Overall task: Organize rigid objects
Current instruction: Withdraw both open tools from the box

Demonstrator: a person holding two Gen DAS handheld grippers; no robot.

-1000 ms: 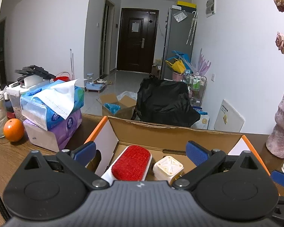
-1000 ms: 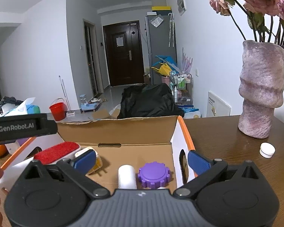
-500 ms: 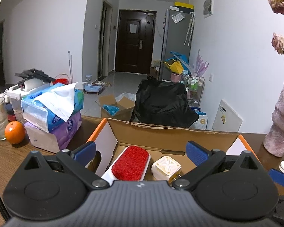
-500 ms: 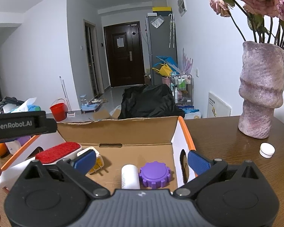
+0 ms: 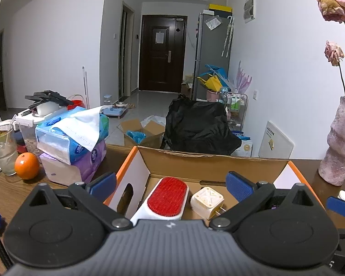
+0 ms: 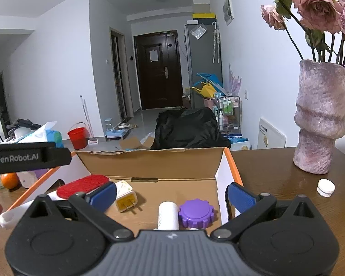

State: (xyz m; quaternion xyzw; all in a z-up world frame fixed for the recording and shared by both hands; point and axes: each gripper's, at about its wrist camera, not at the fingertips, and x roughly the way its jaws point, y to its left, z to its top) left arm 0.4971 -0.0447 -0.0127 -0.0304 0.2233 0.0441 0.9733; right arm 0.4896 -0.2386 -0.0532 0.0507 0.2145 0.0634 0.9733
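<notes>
The cardboard box (image 6: 149, 165), judged the collecting place, is seen to hold the red lint brush (image 5: 168, 196), white charger plug (image 5: 207, 201), white bottle (image 6: 168, 214) and purple gear-shaped cap (image 6: 196, 212), while both the left gripper (image 5: 171, 185) and right gripper (image 6: 171, 194) are held level before it, fingers spread and empty.

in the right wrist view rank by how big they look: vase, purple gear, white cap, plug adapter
1. vase
2. purple gear and plug adapter: they look about alike, and the gear is nearer the camera, so unsure
3. white cap
</notes>
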